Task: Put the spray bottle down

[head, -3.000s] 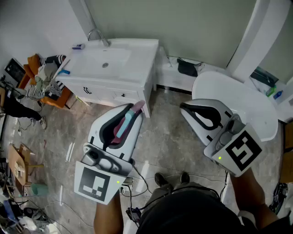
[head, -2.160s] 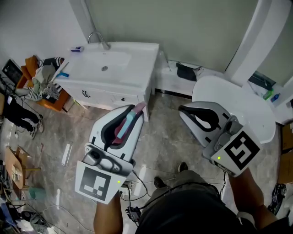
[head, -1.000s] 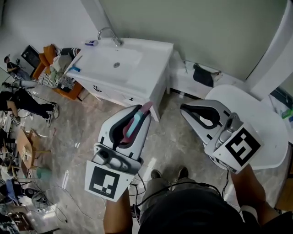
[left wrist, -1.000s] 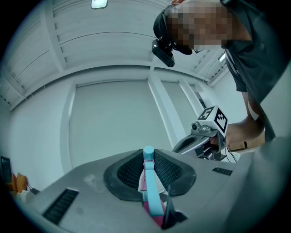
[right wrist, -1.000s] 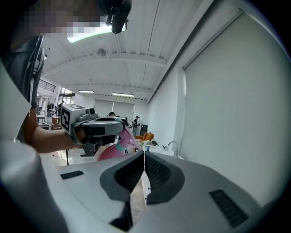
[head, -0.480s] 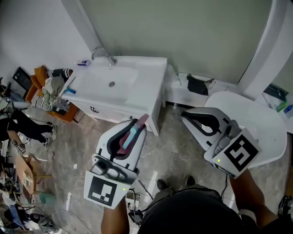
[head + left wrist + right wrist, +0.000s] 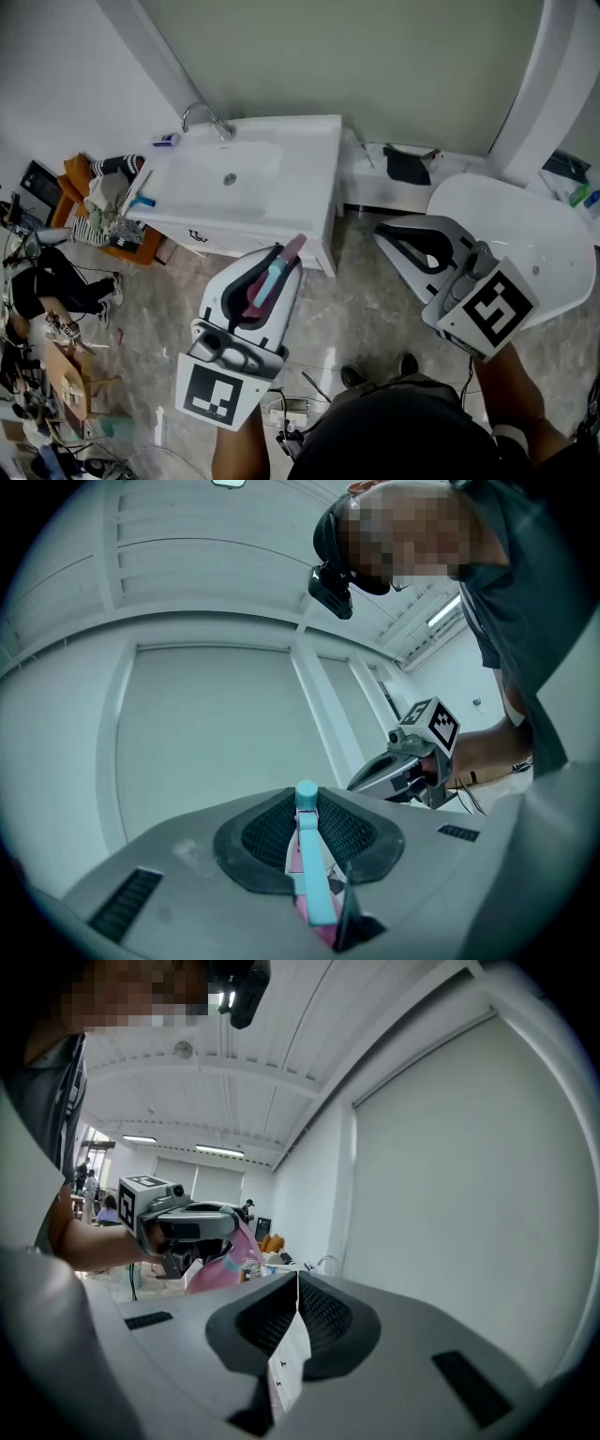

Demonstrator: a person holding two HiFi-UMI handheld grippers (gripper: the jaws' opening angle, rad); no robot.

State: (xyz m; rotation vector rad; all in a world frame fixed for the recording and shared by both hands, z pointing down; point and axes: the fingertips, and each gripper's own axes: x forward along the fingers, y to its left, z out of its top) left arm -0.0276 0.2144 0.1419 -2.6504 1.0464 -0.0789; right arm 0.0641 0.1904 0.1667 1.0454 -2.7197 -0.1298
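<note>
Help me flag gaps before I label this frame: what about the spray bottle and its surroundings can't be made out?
Head view: the left gripper covers most of the spray bottle; only a pink-and-blue strip shows.
Head view: small items on the sink rim are too small to name.
Head view: green and blue things at the right edge are cut off.

A white rectangular washbasin cabinet (image 7: 300, 178) stands on the grey marbled tile floor (image 7: 366, 309). On the cabinet's top, a chrome tap (image 7: 202, 114) rises behind the basin. A small blue item (image 7: 165, 141) lies at the back left corner. Loose cables (image 7: 291, 408) lie on the floor in front of the cabinet, and a white round table (image 7: 525, 225) stands to its right.
</note>
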